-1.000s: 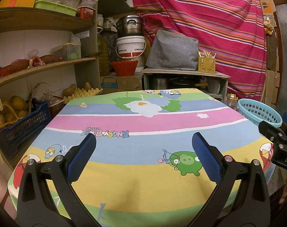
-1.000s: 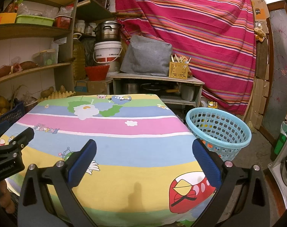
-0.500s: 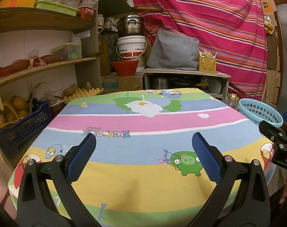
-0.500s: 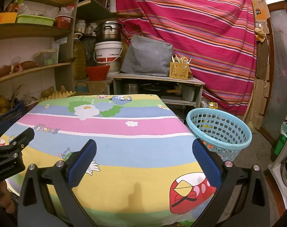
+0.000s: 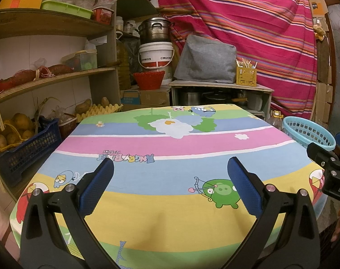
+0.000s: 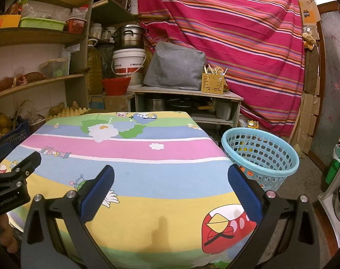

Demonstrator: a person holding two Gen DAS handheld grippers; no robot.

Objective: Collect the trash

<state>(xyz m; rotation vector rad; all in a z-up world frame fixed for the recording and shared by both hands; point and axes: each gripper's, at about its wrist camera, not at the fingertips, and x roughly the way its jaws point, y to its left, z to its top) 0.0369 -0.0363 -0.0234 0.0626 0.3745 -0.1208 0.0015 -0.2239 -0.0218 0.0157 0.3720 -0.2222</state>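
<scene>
A: Where does the light-blue perforated plastic basket (image 6: 259, 154) stand relative to the grippers?

B: On the floor just beside the right edge of the table (image 6: 136, 157), which is covered with a striped cartoon-print cloth. In the right wrist view it stands ahead and to the right of the right gripper (image 6: 170, 188), just beyond the right finger. In the left wrist view the same basket (image 5: 309, 132) shows far to the right of the left gripper (image 5: 170, 186), past the table's edge.

A: How do the grippers stand?

B: Both are spread wide with nothing between the blue pads (image 5: 95, 188). Each hovers over the near, yellow band of the cloth.

A: What does the basket look like?

B: Round, upright, with rows of holes in its wall and a plain rim. Small orange and yellow bits show through the holes; I cannot tell what they are.

A: Any trash on the table?

B: None that I can make out on the cloth; only the printed figures.
</scene>
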